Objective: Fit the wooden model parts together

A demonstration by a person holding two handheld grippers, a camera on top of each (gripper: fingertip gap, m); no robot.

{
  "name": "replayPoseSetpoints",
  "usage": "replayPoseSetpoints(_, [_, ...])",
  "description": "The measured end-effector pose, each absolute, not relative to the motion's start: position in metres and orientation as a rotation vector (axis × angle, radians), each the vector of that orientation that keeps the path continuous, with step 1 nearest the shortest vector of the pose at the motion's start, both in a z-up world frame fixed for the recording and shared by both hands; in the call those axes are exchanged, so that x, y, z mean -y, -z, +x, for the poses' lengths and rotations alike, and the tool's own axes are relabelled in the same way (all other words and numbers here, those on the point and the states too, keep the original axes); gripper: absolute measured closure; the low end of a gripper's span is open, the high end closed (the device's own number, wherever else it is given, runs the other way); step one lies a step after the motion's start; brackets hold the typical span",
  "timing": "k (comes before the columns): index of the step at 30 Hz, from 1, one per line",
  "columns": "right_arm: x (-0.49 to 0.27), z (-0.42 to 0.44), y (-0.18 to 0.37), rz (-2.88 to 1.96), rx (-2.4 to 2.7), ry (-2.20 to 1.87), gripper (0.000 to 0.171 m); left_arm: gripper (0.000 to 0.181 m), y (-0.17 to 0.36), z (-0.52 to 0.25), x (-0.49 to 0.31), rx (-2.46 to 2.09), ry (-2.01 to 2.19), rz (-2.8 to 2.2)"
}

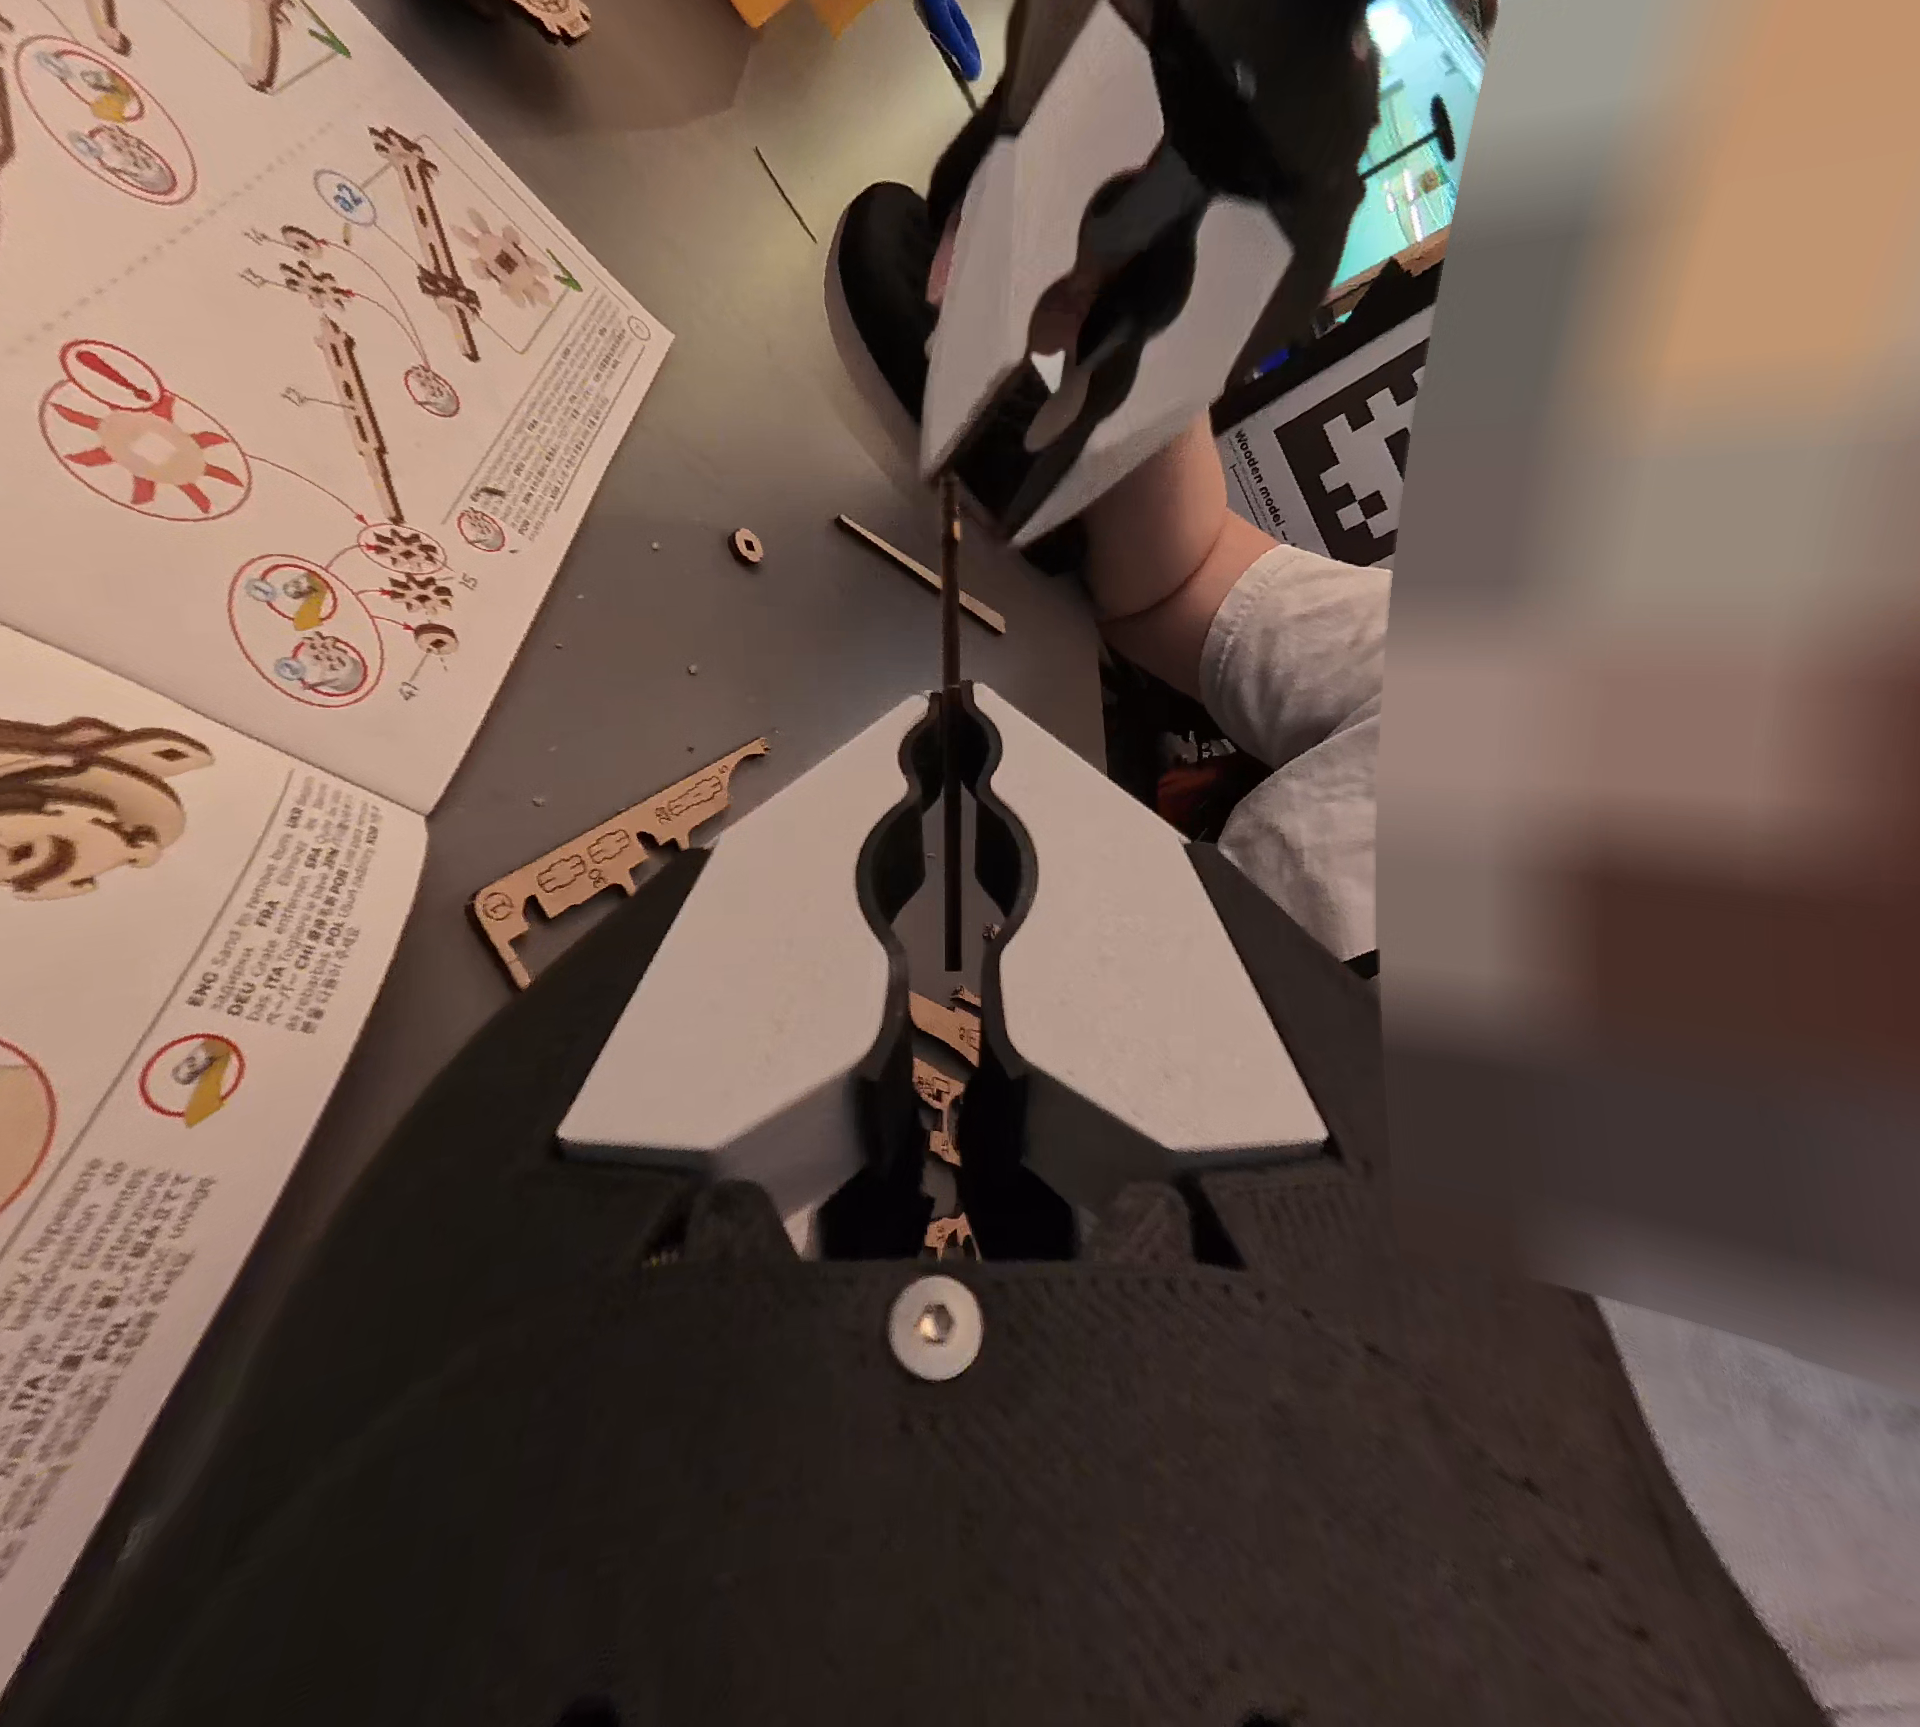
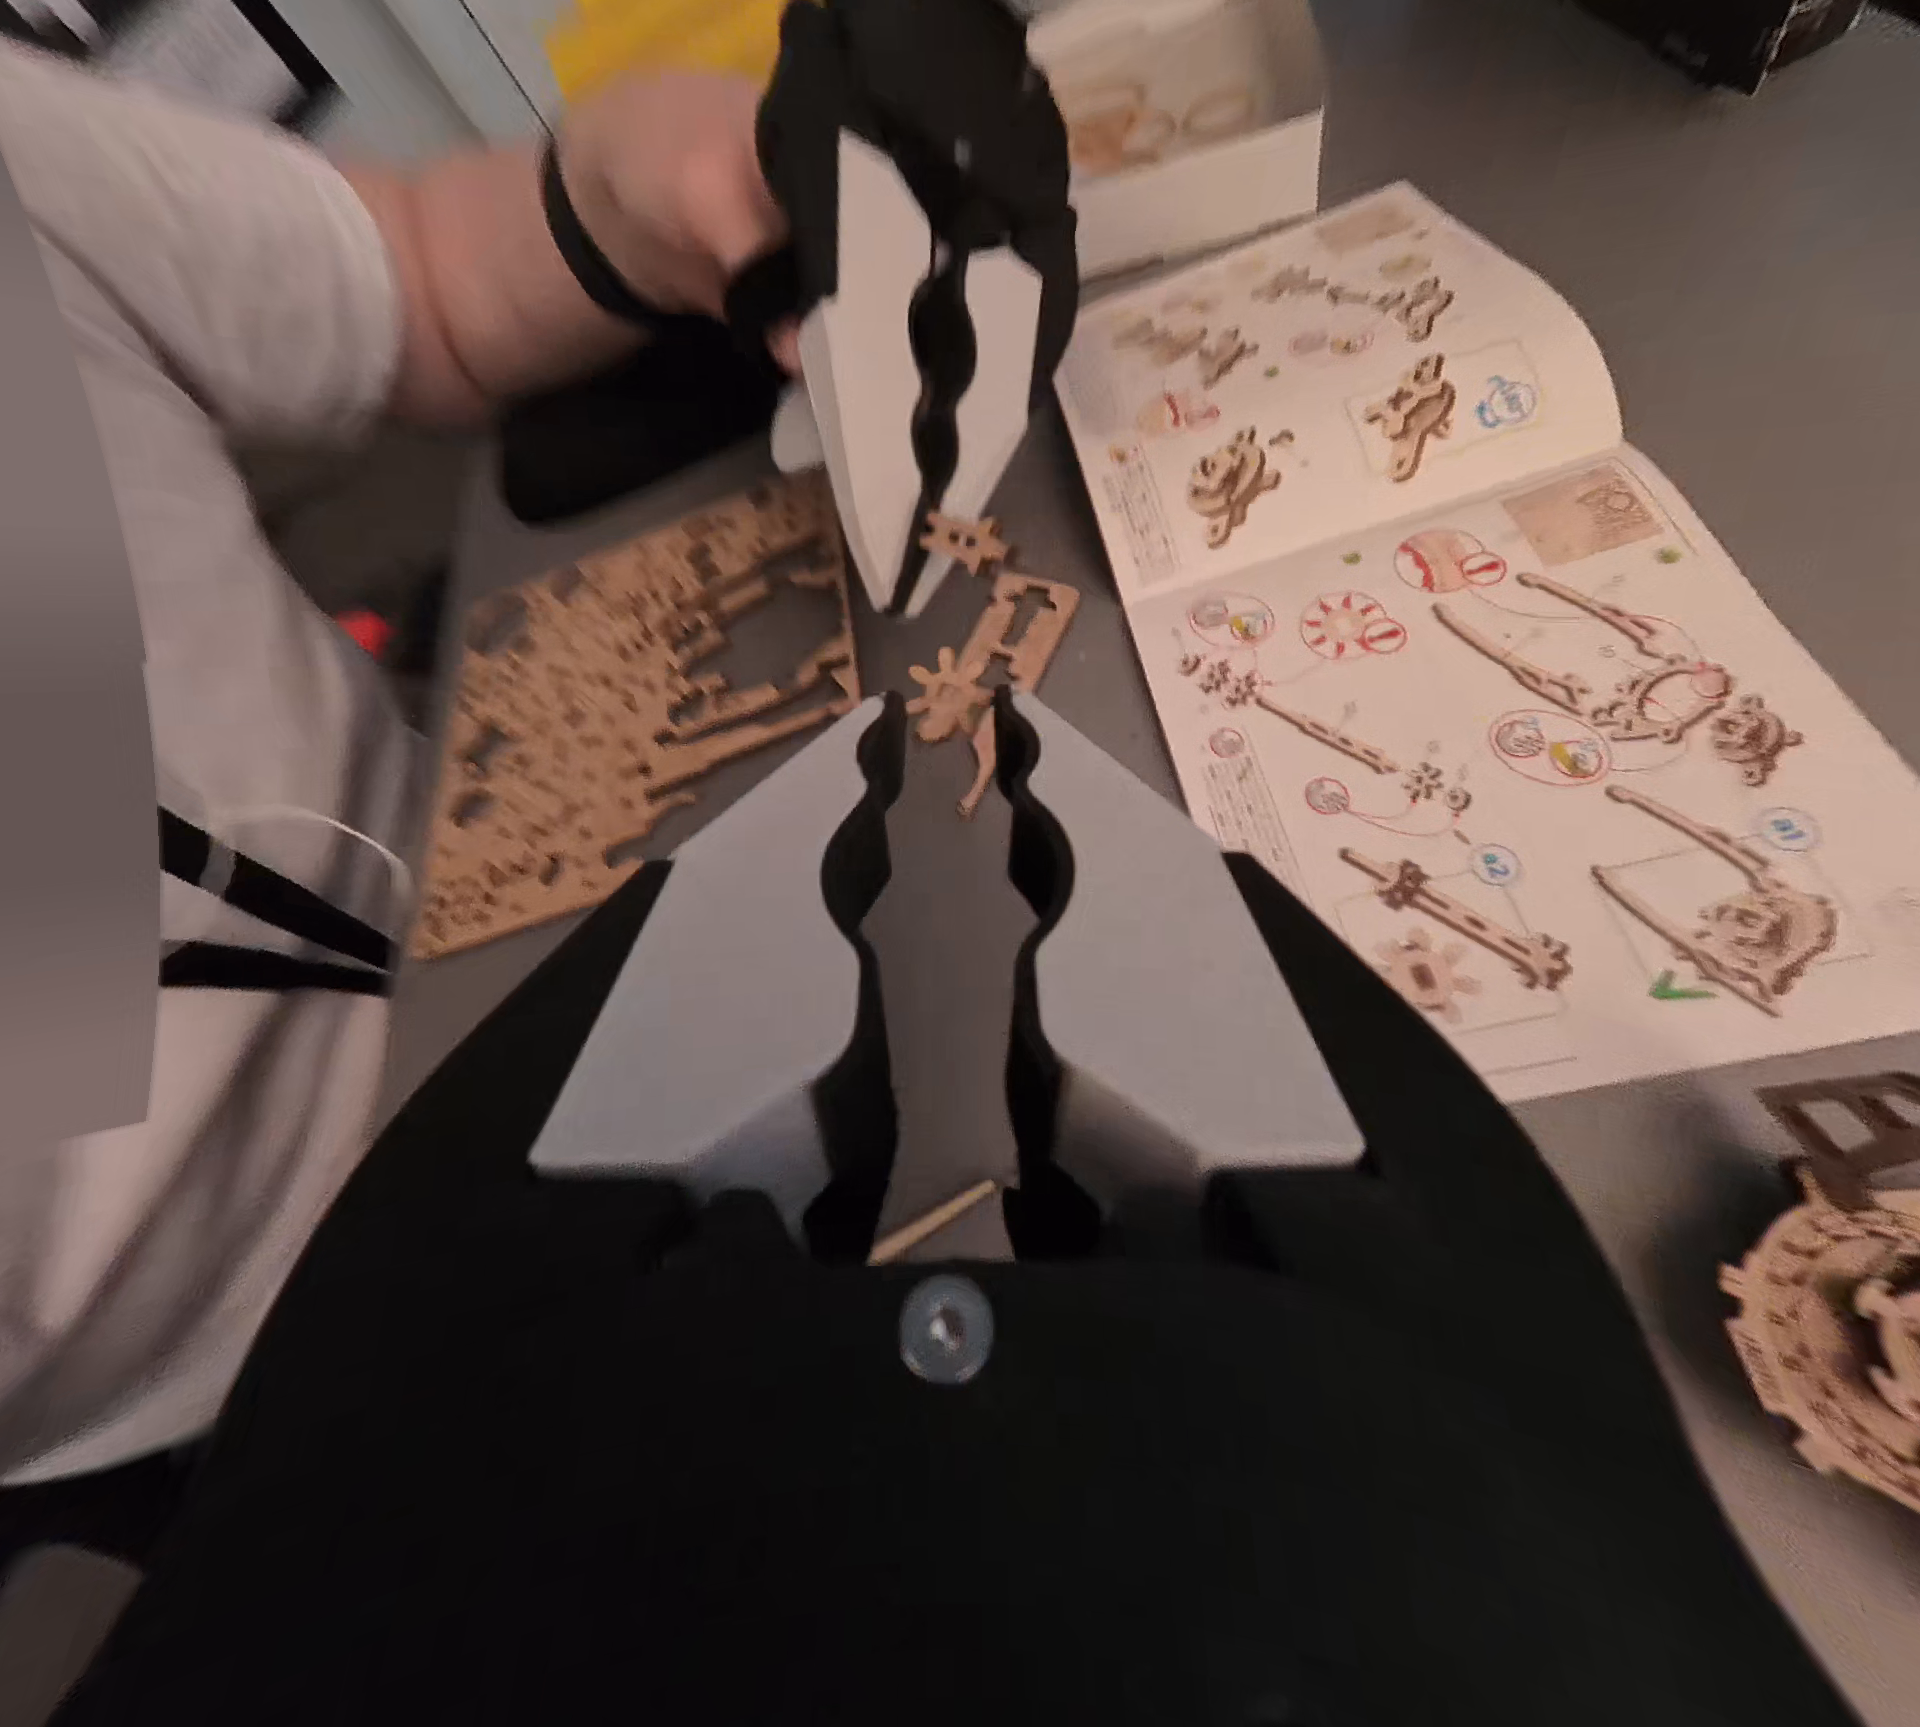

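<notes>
left tongs (image 1: 948,701) clenched on a thin wooden strip (image 1: 950,597), seen edge-on above the grey table (image 1: 665,721). right tongs (image 2: 940,706) released, empty, over a small wooden gear (image 2: 943,695) near the booklet (image 2: 1455,742), right.

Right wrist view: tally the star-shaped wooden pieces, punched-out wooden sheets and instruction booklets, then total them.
Star-shaped wooden pieces: 2
Punched-out wooden sheets: 2
Instruction booklets: 1
Total: 5
</notes>
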State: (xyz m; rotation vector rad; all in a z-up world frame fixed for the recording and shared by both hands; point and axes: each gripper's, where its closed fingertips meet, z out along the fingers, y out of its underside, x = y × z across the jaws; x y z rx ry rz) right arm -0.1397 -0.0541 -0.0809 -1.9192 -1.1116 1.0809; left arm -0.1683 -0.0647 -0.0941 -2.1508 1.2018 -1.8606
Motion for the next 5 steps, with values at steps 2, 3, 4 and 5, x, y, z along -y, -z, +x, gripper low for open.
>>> replayPoseSetpoints(2, [0.052, -0.136, 0.065, -1.859, 1.013, -1.267, 0.156, 0.181, 0.094, -0.168, 0.067, -1.208, 1.867, -2.148])
replayPoseSetpoints(3, [0.052, -0.135, 0.058, -1.81, 0.992, -1.341, 0.156, 0.181, 0.093, -0.167, 0.068, -1.21, 1.879, -2.144])
replayPoseSetpoints(4, [0.055, -0.135, 0.052, -1.743, 1.008, -1.382, 0.156, 0.181, 0.091, -0.167, 0.071, -1.211, 1.904, -2.137])
replayPoseSetpoints(5, [0.056, -0.135, 0.049, -1.673, 1.039, -1.378, 0.156, 0.181, 0.088, -0.166, 0.074, -1.214, 1.939, -2.13])
